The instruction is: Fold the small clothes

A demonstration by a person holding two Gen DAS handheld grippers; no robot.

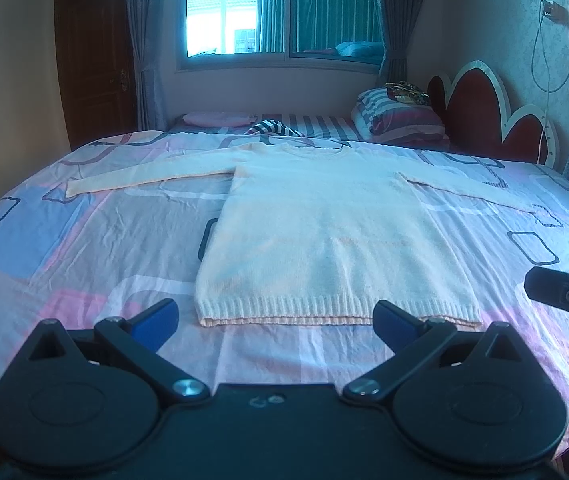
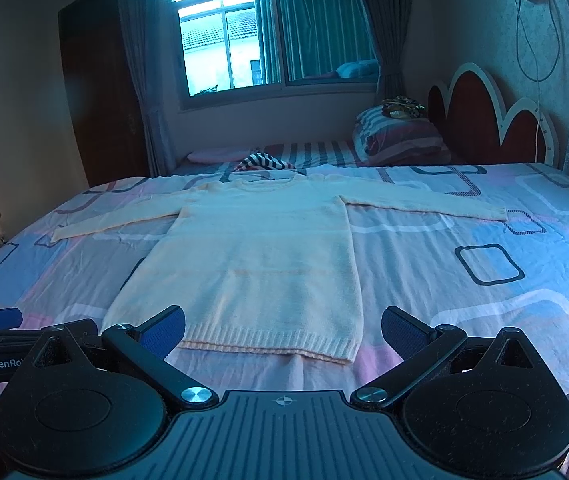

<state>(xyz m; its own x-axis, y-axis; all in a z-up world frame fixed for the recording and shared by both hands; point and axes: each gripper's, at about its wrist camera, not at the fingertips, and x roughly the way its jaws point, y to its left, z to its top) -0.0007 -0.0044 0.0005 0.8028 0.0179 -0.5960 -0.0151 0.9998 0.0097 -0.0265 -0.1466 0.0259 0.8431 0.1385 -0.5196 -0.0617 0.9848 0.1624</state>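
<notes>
Nearest the lens, the left gripper (image 1: 276, 320) is held wide apart and empty just short of the ribbed hem (image 1: 336, 310) of a cream sweater (image 1: 324, 232), which is spread flat on the patterned bedsheet (image 1: 84, 240) with both sleeves stretched outward. Beside it, the right gripper (image 2: 282, 332) is likewise spread and holds nothing. A sleeve cuff is probably best pinched first, lifted low and laid across the chest without dragging the body. No containers are seen.

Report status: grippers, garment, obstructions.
Left gripper open, empty. Right gripper open, empty. Cream knitted long-sleeved sweater flat on patterned bedsheet, sleeves spread, unfolded. Nothing lying on it.
</notes>
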